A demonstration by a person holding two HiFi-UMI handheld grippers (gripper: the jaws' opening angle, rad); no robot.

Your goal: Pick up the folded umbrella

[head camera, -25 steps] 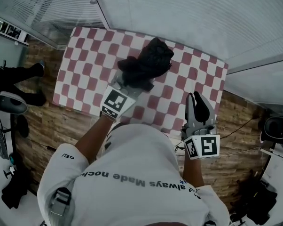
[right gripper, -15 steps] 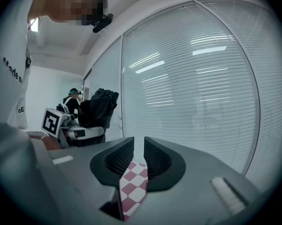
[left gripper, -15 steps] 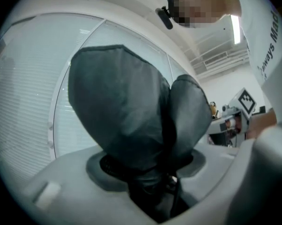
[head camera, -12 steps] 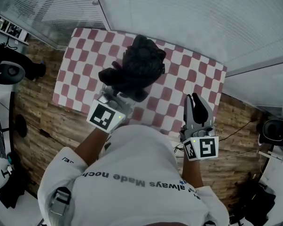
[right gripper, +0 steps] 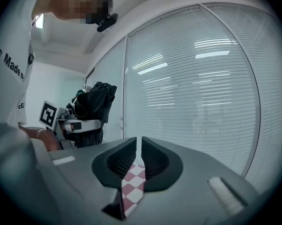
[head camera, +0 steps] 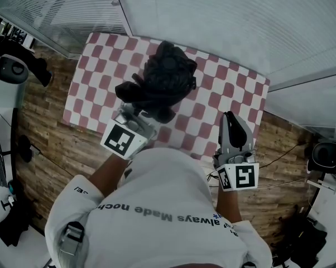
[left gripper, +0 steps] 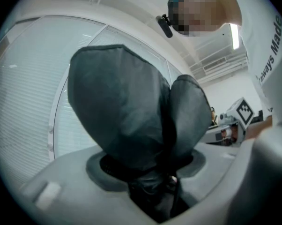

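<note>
Pickup essentially complete: left tool (head camera: 140, 109) clamps the folded umbrella (head camera: 165, 80), apparently clear of the checkered surface (head camera: 95, 82); right tool (head camera: 231, 119) idle, jaws together, empty.

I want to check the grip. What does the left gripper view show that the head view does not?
Only the left gripper view: the left gripper's jaws pressed on the umbrella, and ceiling lights. Only the head view: the checkered table and wooden floor. Both: the umbrella, the blinds, the right gripper.
</note>
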